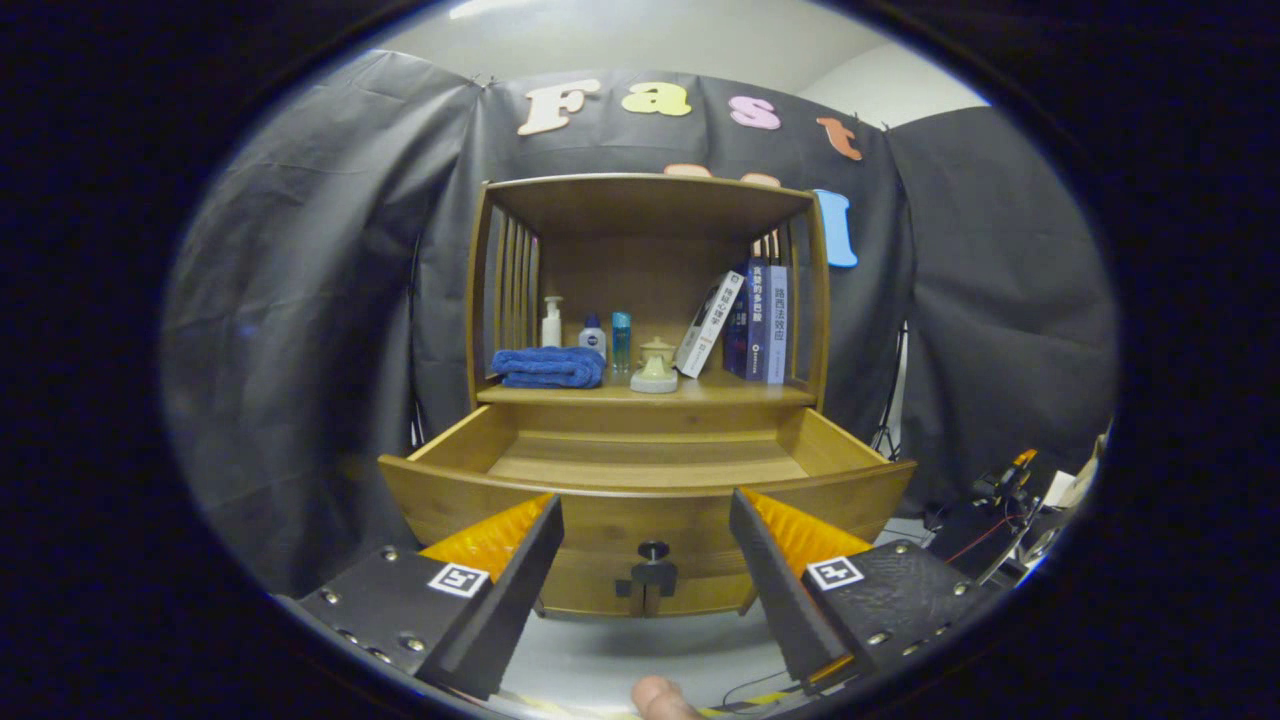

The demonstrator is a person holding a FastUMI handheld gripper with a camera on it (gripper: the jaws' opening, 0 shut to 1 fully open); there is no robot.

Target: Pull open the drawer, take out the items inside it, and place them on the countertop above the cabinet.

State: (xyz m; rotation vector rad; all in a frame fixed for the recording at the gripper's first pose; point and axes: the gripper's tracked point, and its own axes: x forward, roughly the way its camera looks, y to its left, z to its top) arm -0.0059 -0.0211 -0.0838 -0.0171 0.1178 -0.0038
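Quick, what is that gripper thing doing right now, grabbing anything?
Gripper: jaws open, holding nothing, in front of the pulled-out drawer, either side of its knob.

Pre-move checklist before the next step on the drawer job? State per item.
1. Drawer pulled open: ok, its front stands well out from the cabinet.
2. Items left inside the drawer: cannot tell; the visible floor looks bare, but the front panel hides the near part.
3. Gripper open and holding nothing: ok, fingers spread wide.
4. Knob free of the fingers: ok, it sits between them, untouched.
5. Room on the countertop: ok, bare wood in front of the blue towel, lidded jar and books.
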